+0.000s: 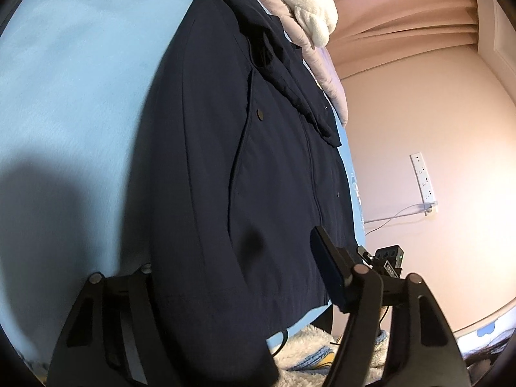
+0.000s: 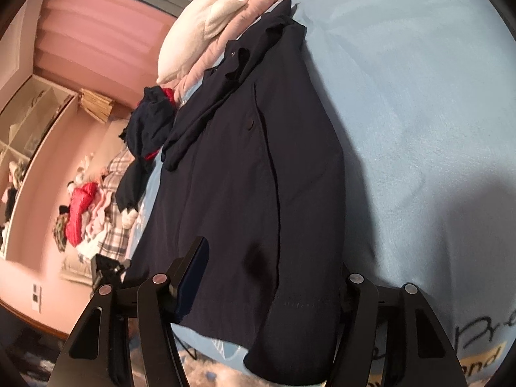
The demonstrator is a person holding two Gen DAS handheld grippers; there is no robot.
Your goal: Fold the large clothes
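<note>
Left wrist view: the left gripper [image 1: 232, 253] stands part-way open astride the near hem of the navy jacket [image 1: 225, 129]. One blue pad [image 1: 325, 264] lies on top of the cloth; the other finger is hidden by the hem. No pinch shows, so the cloth sits between the jaws and is not yet held.

The right gripper [image 2: 277, 258] is the same, about half open over the hem, with the cuff end of a sleeve [image 2: 290, 329] hanging just ahead of its right finger.

The first risk is at the tips. If the jaws close from here they may catch only the top layer, or one gripper may bite and the other miss, and the hem would rise skewed.

Just below the fingers the hem overhangs the edge of the blue sheet [image 1: 80, 80] above a fluffy rug [image 1: 300, 348]. A loose pull could drag the jacket off the bed.

Further ahead, the other sleeve [image 1: 283, 74] lies folded across the chest. A fast lift would probably shake it loose.

Farthest off, the collar is just beside a white pillow [image 2: 200, 32], leaving little room for the fold to land.
</note>
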